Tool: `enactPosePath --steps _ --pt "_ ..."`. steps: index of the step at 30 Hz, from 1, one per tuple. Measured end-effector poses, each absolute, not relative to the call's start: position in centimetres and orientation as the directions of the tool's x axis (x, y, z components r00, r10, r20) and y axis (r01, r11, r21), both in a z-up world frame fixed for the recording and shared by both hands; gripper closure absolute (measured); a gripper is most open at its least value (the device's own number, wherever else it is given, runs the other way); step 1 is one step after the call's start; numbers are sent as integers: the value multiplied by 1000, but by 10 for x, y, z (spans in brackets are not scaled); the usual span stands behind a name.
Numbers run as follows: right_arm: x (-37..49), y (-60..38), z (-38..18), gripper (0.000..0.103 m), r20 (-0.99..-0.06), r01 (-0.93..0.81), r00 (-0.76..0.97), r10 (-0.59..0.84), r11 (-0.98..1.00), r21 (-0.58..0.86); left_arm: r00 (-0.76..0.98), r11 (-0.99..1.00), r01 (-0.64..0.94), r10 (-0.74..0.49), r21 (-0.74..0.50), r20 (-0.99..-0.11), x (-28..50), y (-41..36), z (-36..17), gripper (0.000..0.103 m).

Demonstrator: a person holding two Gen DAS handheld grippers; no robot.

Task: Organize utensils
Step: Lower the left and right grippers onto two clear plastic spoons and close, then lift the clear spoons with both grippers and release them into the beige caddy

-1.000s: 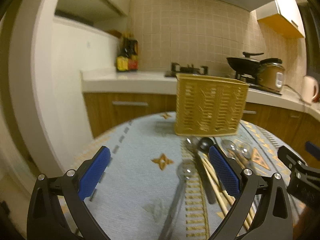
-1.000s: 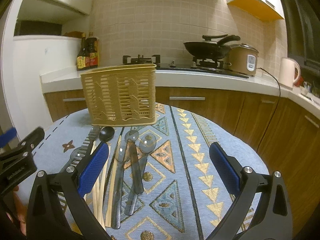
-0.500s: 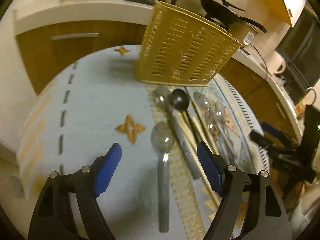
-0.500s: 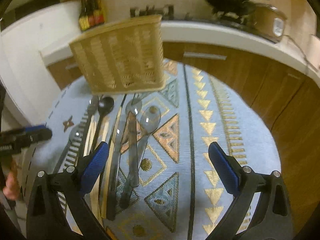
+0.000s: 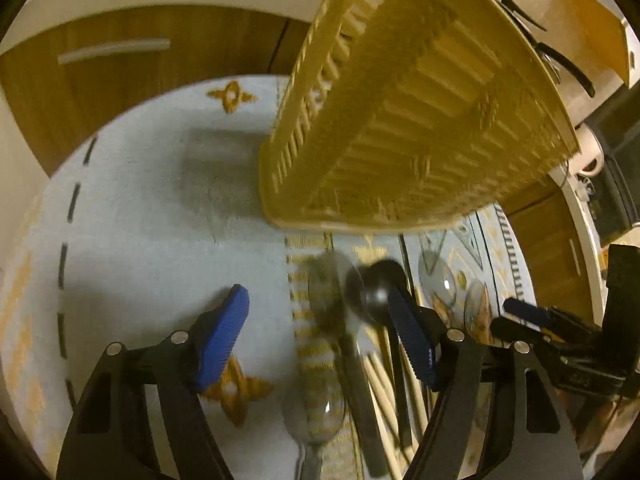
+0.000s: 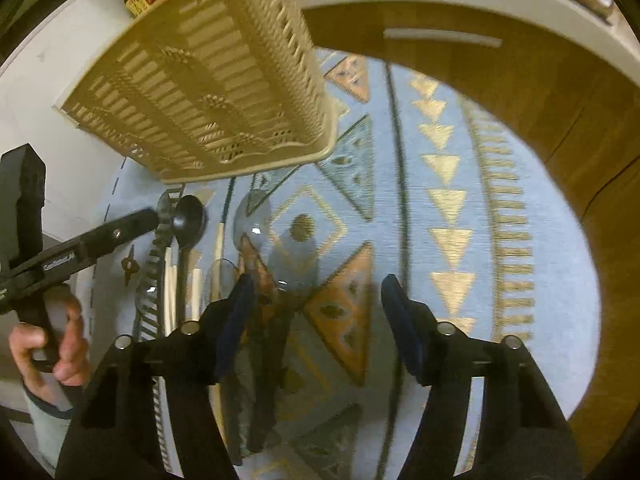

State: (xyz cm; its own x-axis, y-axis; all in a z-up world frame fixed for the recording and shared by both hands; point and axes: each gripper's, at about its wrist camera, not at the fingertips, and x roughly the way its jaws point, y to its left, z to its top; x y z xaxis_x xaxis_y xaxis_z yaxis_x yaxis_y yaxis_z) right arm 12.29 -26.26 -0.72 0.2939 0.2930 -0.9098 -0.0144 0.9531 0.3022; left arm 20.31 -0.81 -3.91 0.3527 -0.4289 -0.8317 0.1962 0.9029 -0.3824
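1. Pointing steeply down at the table, both grippers hang over a row of utensils on a light blue patterned tablecloth [image 5: 152, 220].
2. Left gripper [image 5: 320, 336]: jaws apart and closing, blue pads clear of everything. In the left wrist view a metal spoon [image 5: 330, 304] lies in the gap between them, lower centre of the frame; nothing is pressed or lifted.
3. A black ladle-like spoon [image 5: 374, 292] sits just beside the metal spoon, its bowl partly behind the right-hand pad. A second, clear-looking spoon [image 5: 314, 412] lies at the bottom centre.
4. Pale wooden chopsticks [image 5: 380, 380] run along the cloth at lower right, beside a dark handle.
5. Right gripper [image 6: 316, 320]: jaws also apart and closing, nothing clamped. In its own view, only patterned cloth and an orange triangle lie in the gap; the left-hand pad stands next to two clear plastic spoons [image 6: 256, 216], contact not discernible owing to blur.
6. A yellow slotted basket [image 5: 400, 112] stands upright on the cloth, filling the upper centre and right of the left view and the upper left of the right view; the utensils lie in front of it, outside it.
7. A person's hand [image 6: 52, 344] grips the left tool's handle at the lower left of the right view.
8. Wooden cabinet fronts [image 6: 540, 92] curve around the table's far edge.
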Motion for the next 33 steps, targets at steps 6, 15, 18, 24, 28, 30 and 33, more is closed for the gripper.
enactPosePath --steps 6,15,18,24,28,30,33 --pt "139 -247 -7 54 -935 -18 262 237 970 241 344 910 201 -411 -361 -844 216 -16 -36 44" --pt "149 -204 -18 64 -962 -46 252 104 994 96 365 934 196 -354 -300 -861 214 -17 -35 49" --pt "148 -187 -20 64 -964 -70 262 46 997 29 374 943 195 -324 -269 -869 214 -23 -35 49" --pt "144 -175 -22 71 -964 -84 264 44 996 22 401 966 201 -231 -160 -887 209 -37 -37 56" --pt "134 -181 -20 71 -961 -105 273 41 994 12 414 975 198 -180 -105 -892 207 -41 -36 71" --pt "128 -179 -23 72 -959 -109 279 44 994 14 415 973 203 -185 -108 -891 205 -38 -34 73" --pt "120 -183 -23 72 -954 -112 293 60 993 28 413 968 216 -209 -127 -887 199 -40 -32 74"
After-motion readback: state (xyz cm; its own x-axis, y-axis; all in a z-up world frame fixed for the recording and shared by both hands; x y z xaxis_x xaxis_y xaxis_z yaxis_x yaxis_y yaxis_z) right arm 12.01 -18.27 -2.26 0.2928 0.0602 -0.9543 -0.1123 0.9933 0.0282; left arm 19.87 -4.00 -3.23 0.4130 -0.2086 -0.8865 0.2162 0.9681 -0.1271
